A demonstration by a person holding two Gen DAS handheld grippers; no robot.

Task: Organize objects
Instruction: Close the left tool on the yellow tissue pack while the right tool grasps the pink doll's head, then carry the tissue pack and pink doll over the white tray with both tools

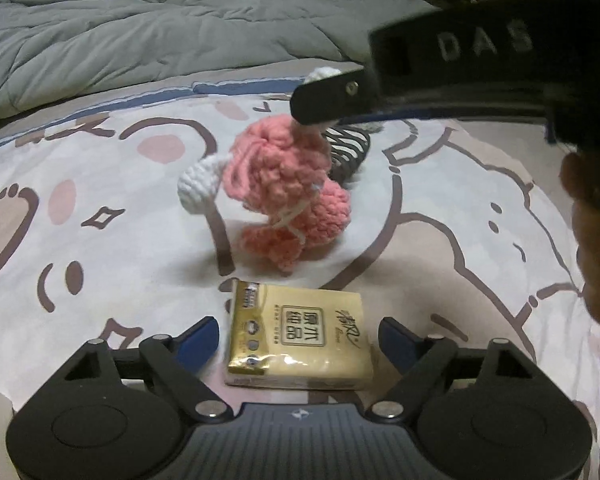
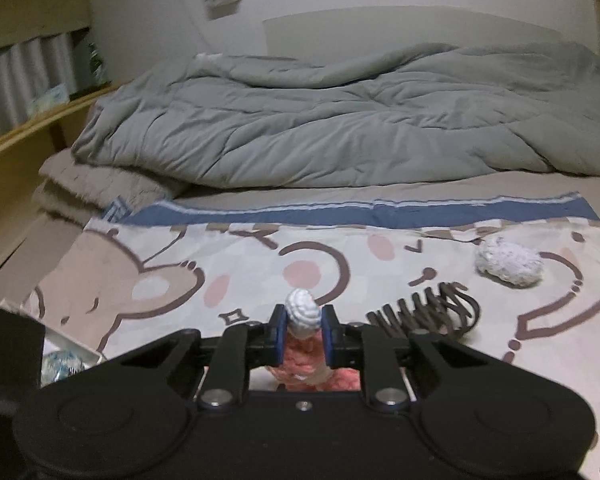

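Right gripper (image 2: 303, 338) pinches the pink crochet toy (image 1: 288, 196); left gripper (image 1: 298, 344) spread wide.

We read "DAS" on the right gripper's black body. The toy hangs above the cartoon bedsheet (image 1: 100, 208); a gold tissue pack (image 1: 298, 340) printed with Chinese characters lies between our left fingers, untouched.

hair clip (image 1: 346, 151) partly hidden, box (image 2: 66, 360) contents perhaps unreadable

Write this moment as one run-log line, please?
right gripper: shut on pink crochet toy, lifted | left gripper: open, straddling tissue pack
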